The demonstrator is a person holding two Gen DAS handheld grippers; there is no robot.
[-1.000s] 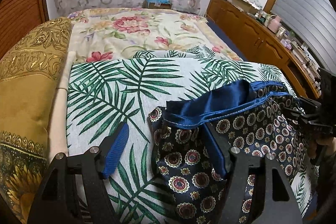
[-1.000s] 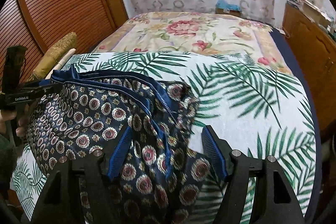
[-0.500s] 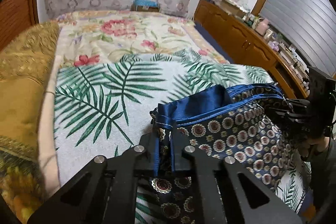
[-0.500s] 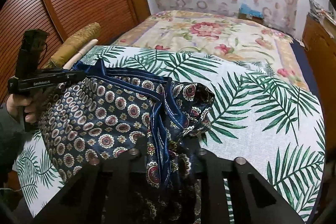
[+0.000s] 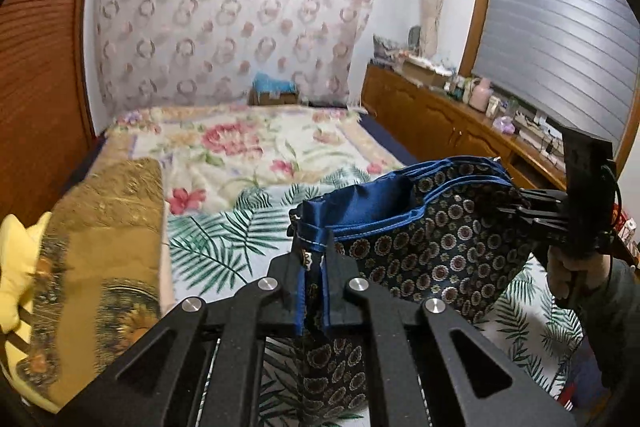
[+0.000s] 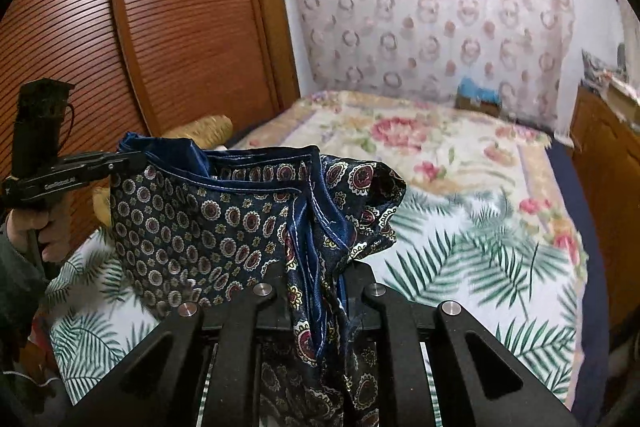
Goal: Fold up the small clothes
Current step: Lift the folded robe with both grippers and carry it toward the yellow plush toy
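Pinching patterned shorts (image 5: 432, 247) aloft, both claws clamp; left view alone shows dresser (image 5: 448, 123).

Right gripper (image 6: 316, 291) and left gripper (image 6: 132, 161) each pinch the navy medallion-print shorts (image 6: 224, 223), lifted above the palm-leaf bedspread (image 6: 480, 259)

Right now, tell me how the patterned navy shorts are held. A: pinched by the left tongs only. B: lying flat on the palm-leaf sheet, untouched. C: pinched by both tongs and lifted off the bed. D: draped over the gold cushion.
C: the left tongs and right tongs each clamp the patterned navy shorts, which hang between them.
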